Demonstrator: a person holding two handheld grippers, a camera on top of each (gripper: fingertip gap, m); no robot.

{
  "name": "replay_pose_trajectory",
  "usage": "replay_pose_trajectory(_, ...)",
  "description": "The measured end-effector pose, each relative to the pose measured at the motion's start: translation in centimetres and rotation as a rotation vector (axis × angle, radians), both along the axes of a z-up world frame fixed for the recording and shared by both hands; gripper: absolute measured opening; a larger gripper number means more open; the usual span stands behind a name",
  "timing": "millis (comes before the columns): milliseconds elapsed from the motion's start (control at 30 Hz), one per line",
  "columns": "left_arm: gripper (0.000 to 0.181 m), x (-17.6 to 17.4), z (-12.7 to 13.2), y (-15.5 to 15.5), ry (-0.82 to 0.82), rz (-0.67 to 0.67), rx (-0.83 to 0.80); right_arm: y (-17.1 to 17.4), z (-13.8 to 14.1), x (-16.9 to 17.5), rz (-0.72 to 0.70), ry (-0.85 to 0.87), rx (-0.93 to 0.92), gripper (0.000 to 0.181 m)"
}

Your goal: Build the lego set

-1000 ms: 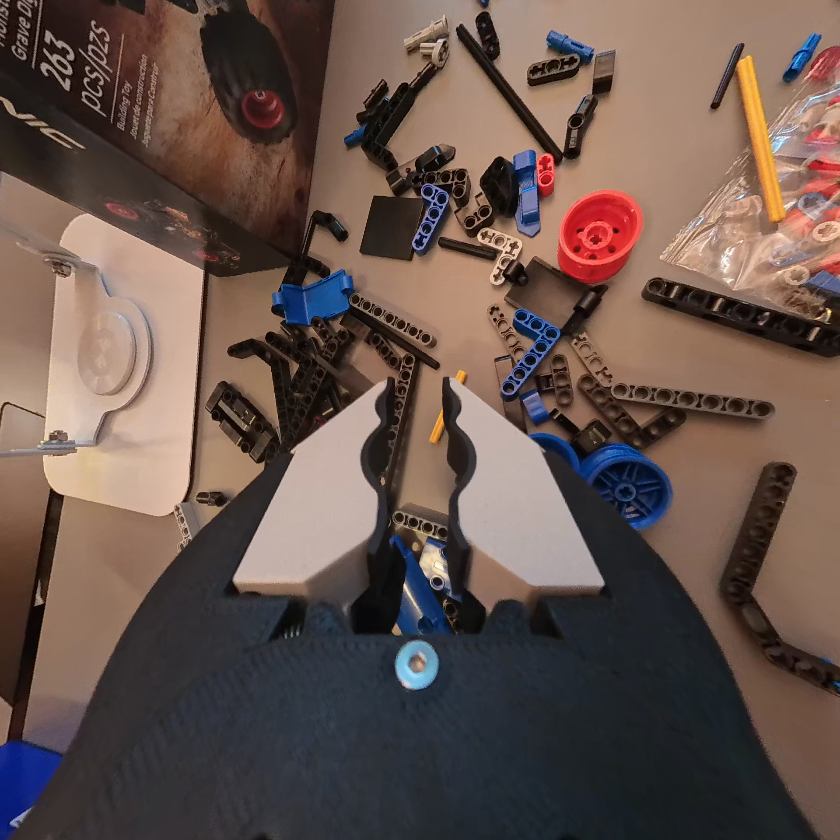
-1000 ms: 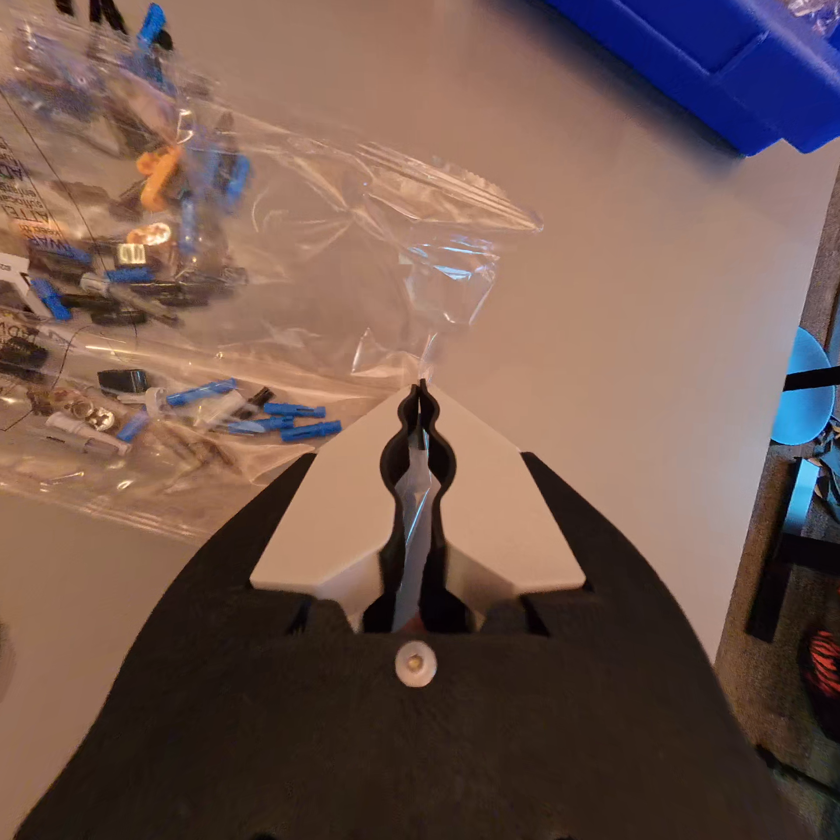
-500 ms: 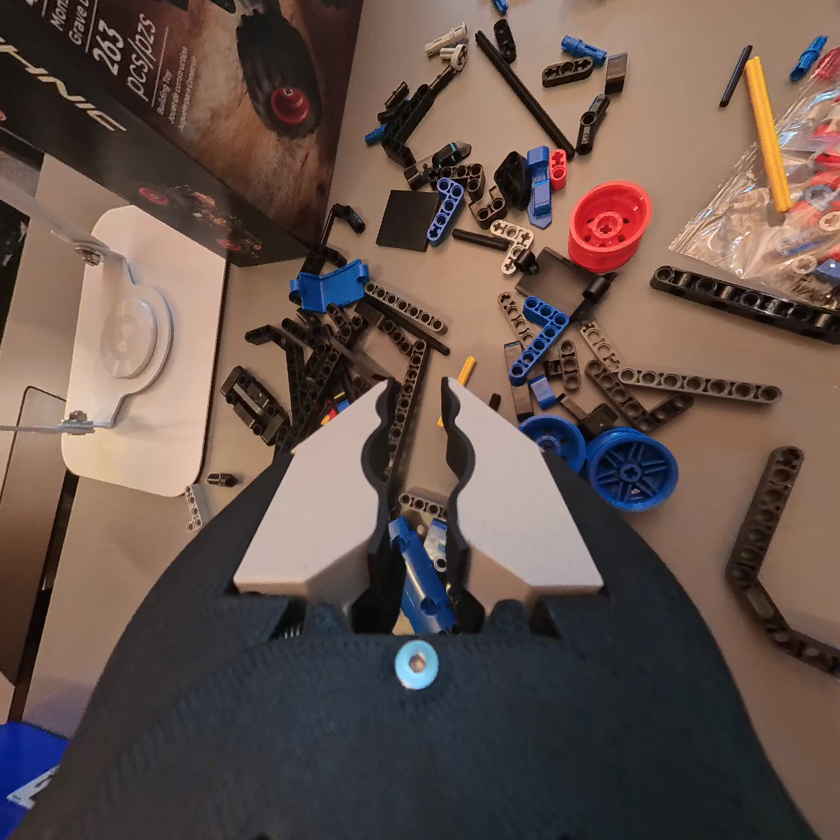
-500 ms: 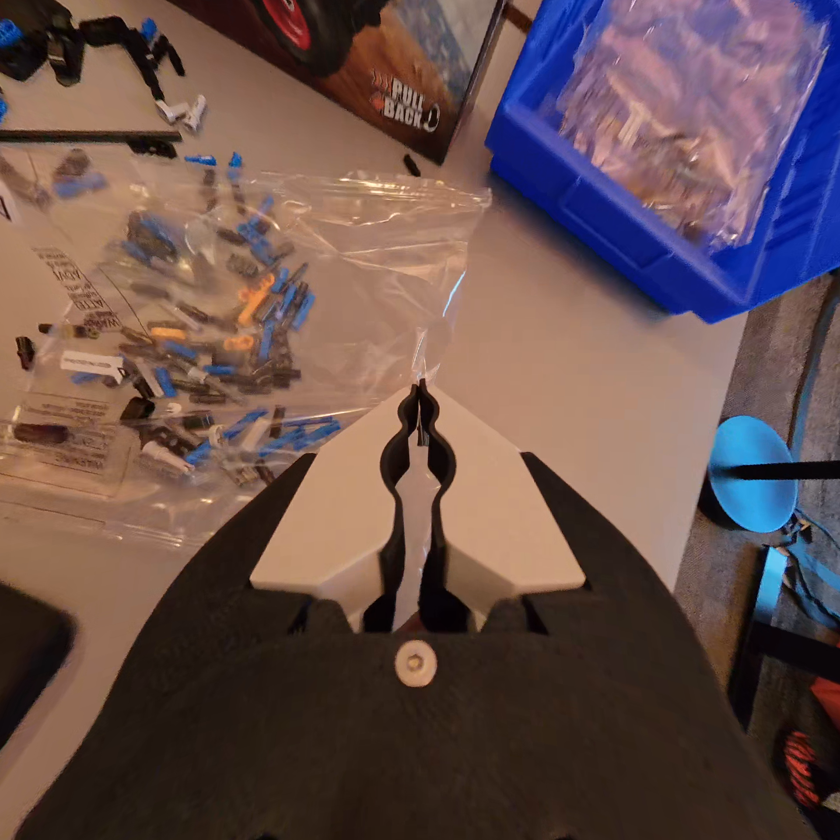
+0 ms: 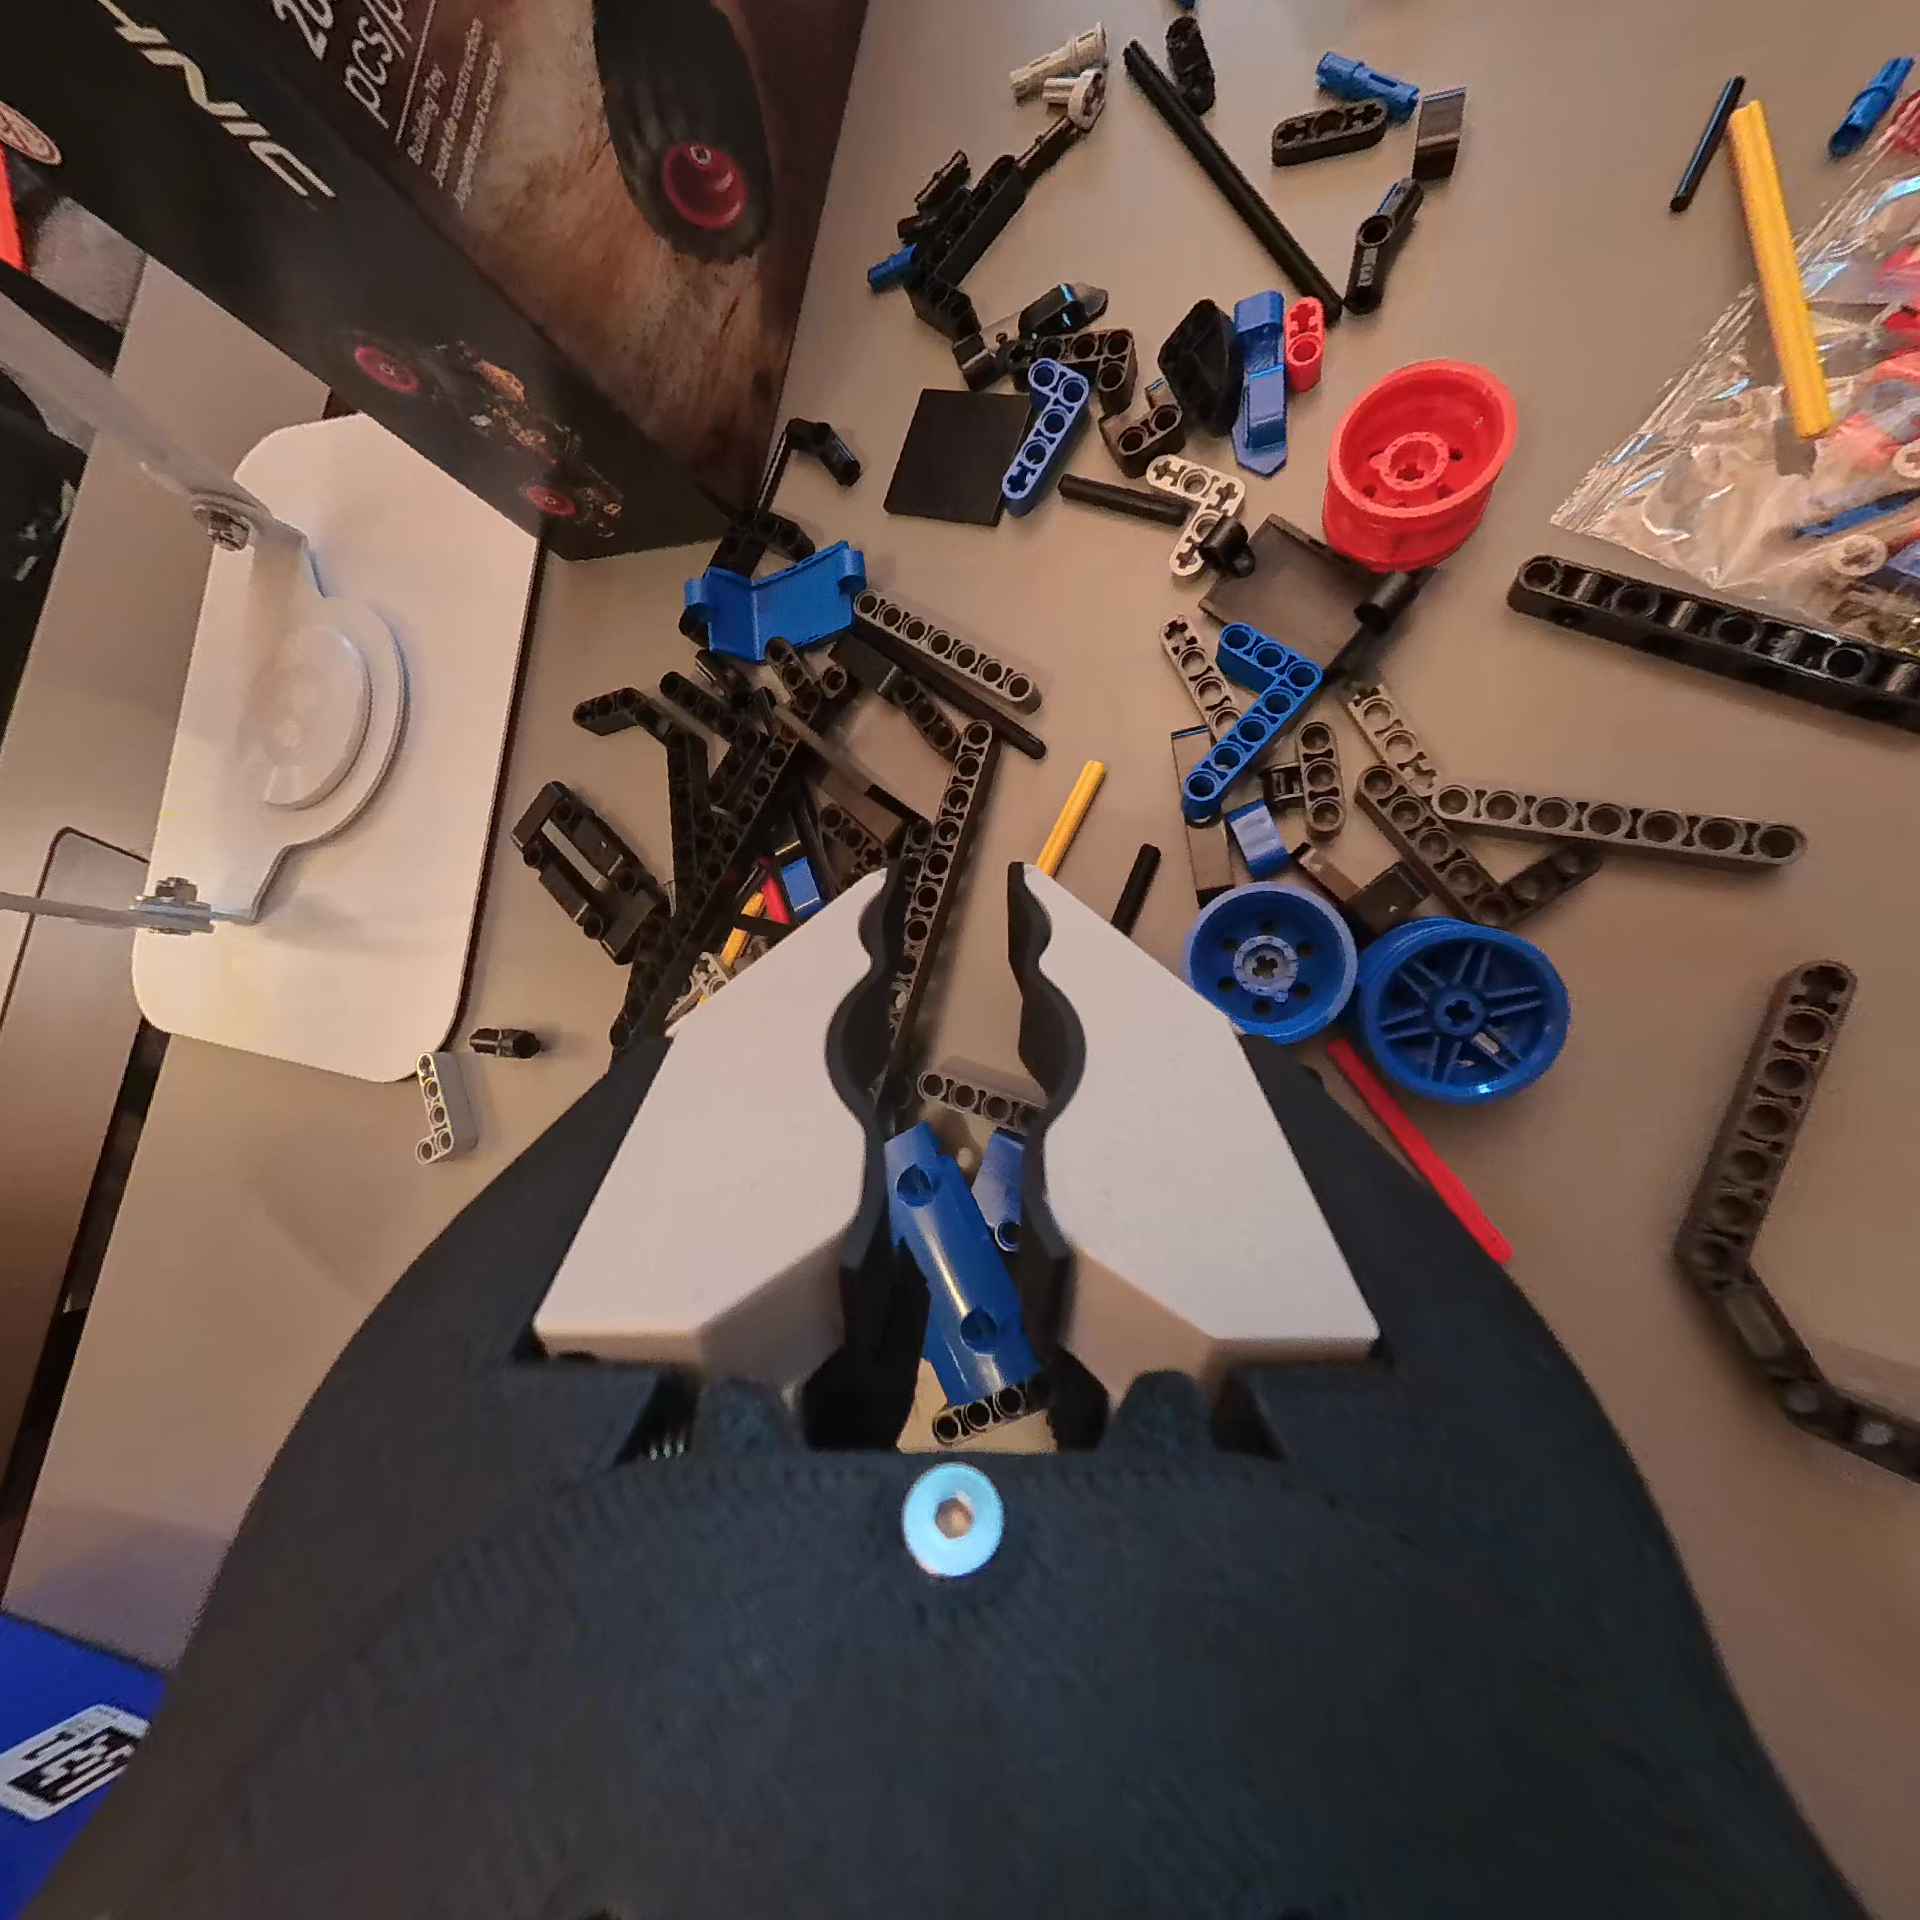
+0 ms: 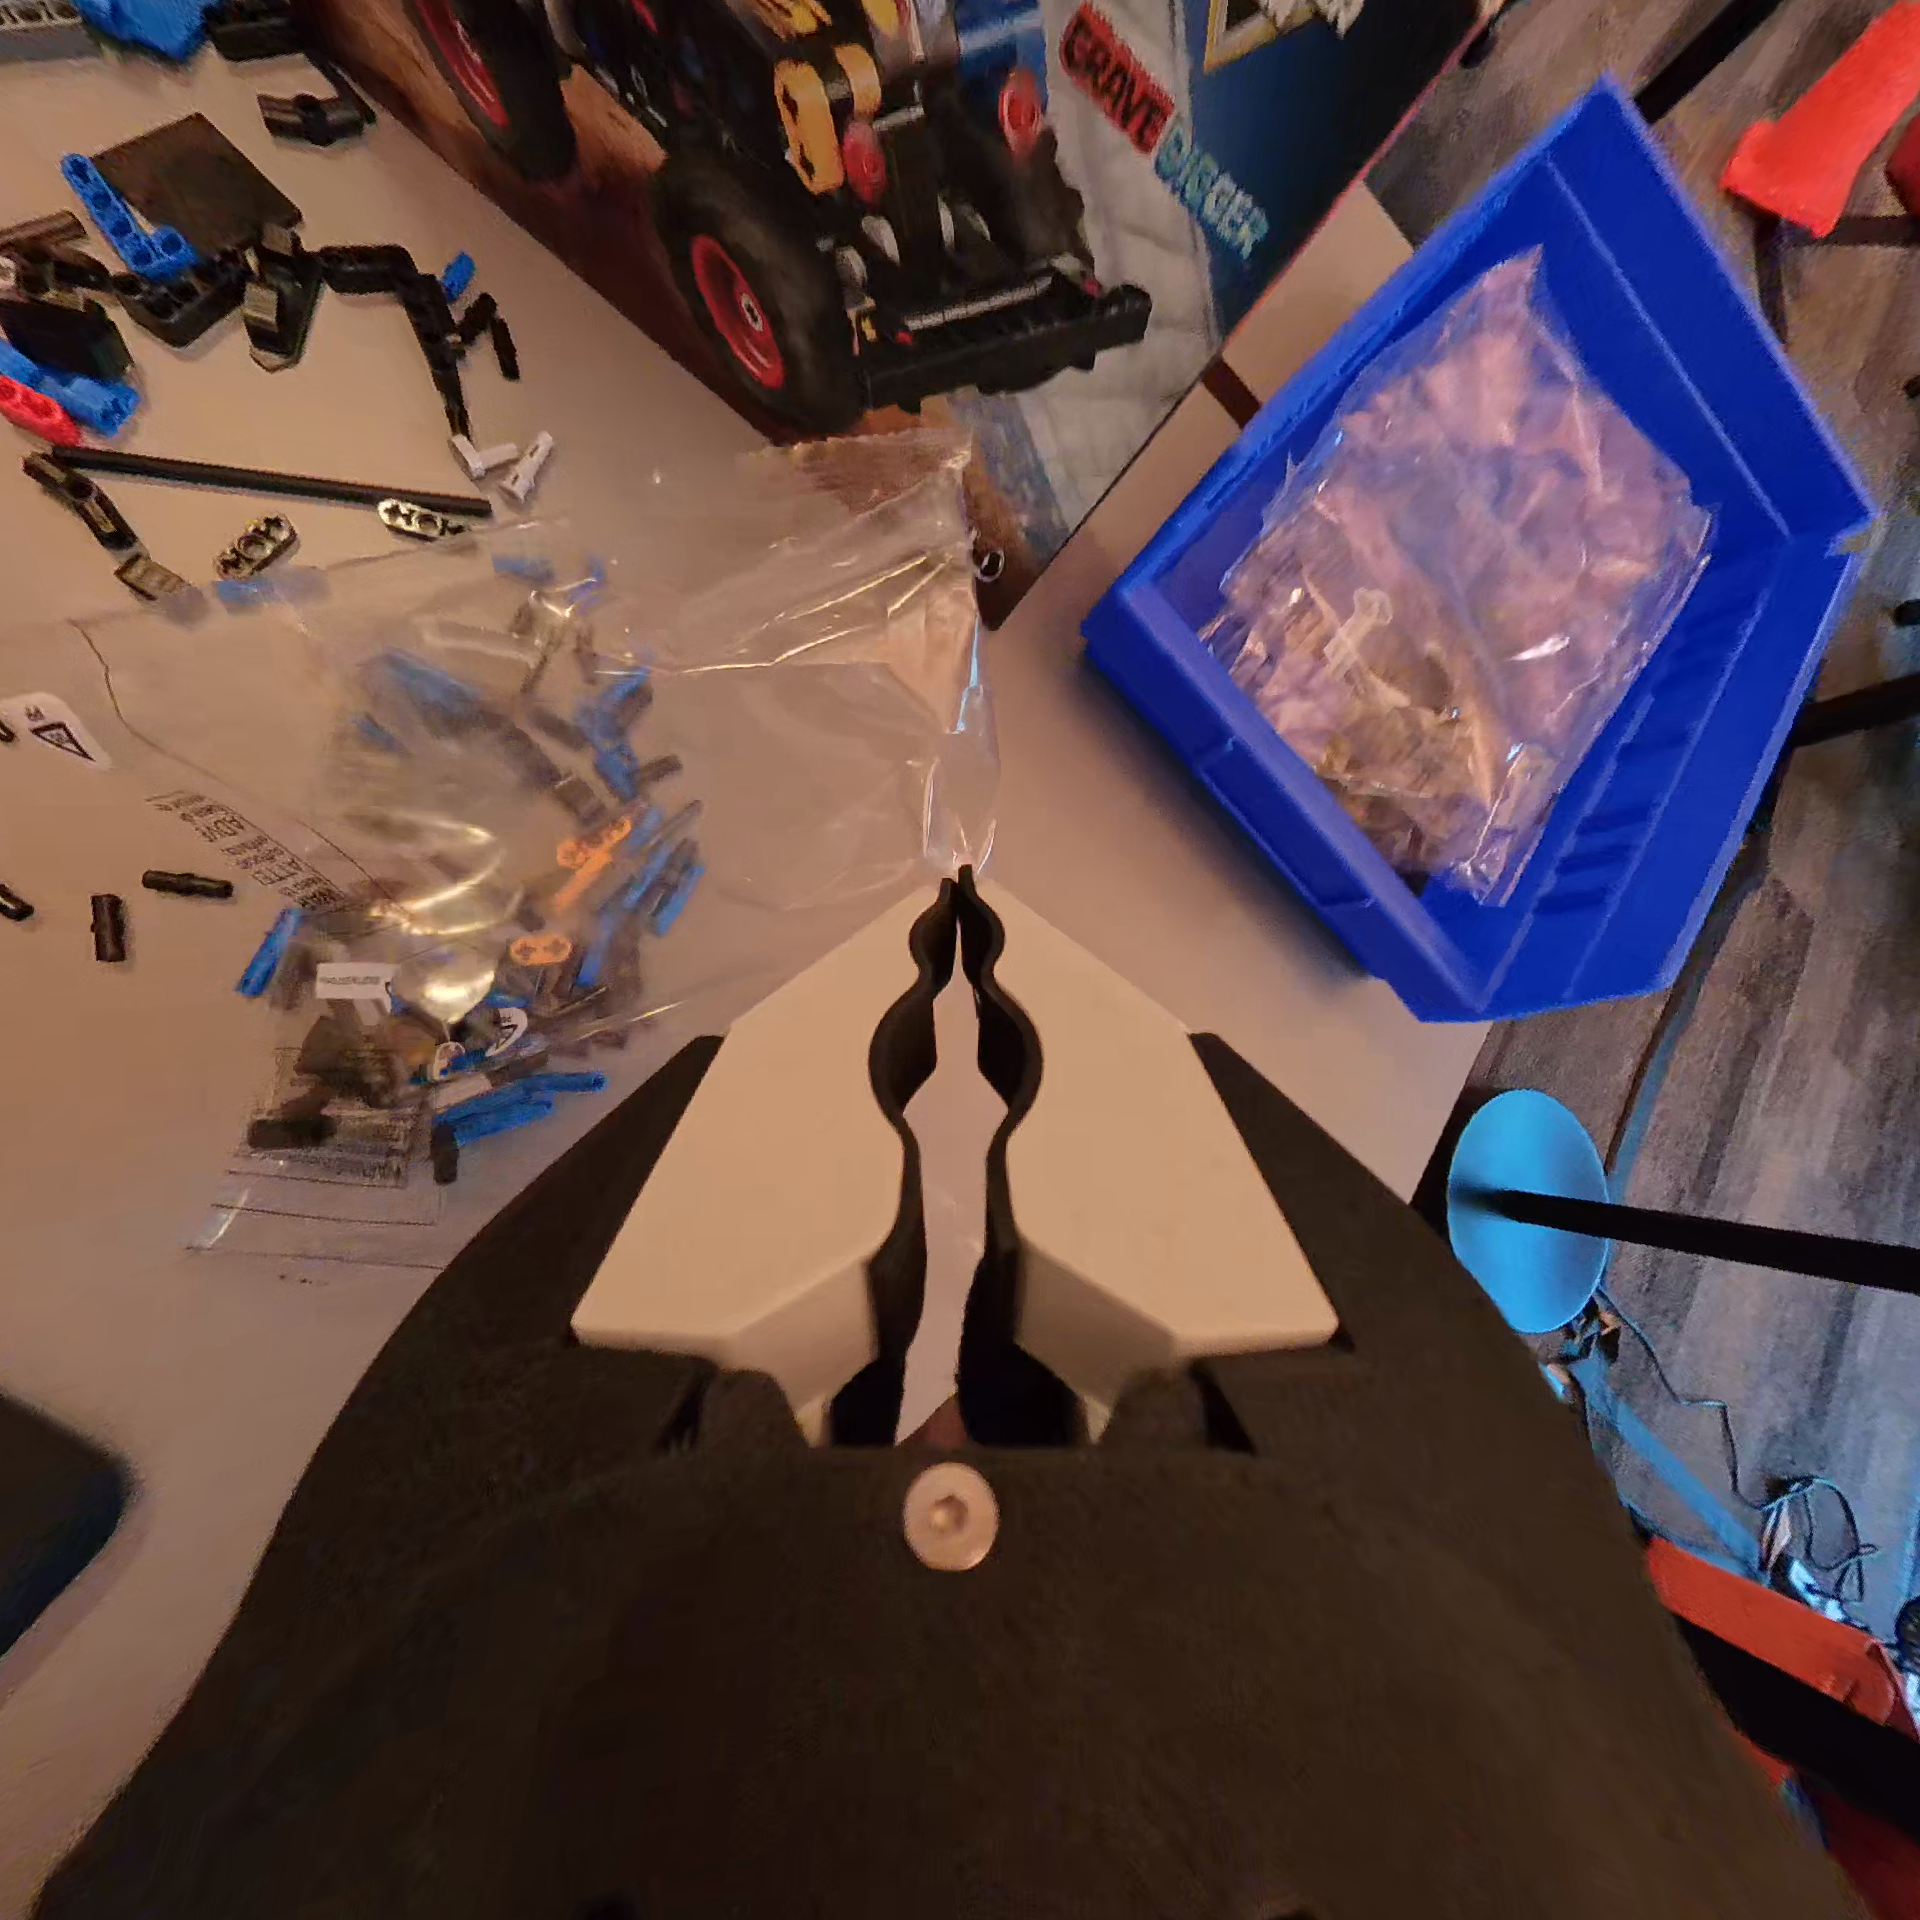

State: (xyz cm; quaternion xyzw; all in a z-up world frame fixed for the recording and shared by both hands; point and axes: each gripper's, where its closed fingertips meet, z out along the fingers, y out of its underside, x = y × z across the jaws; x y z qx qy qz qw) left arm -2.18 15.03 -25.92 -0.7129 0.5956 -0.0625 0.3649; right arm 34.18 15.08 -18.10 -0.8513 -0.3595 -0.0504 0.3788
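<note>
Emptying parts: right tool [image 6: 958,883] pinching clear plastic bag [image 6: 665,748] mid-frame, left tool [image 5: 951,883] agape, empty; next, tipping pins onto counter [image 6: 260,1351].

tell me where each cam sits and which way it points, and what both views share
Left wrist view: on the left claw, looking down on scattered lego pieces on the table; the open claw shows, empty.
Right wrist view: on the right claw, facing the table edge and blue bin; the claw is shut on a corner of the clear parts bag.
Shared: the set box, plus the same long black axle.
</note>
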Motion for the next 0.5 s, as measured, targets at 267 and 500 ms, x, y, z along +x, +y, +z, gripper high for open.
replay_pose_trajectory(267, 0.017, 0.2, 0.0, 0.0, -0.01, -0.011, 0.003, 2.6, 3.4, -2.4, 0.097, -0.003, 0.035, 0.0)
replay_pose_trajectory(500, 0.017, 0.4, -0.2, 0.0, -0.011, -0.014, 0.001, 5.2, 4.4, -4.4, 0.178, -0.04, 0.023, 0.0)
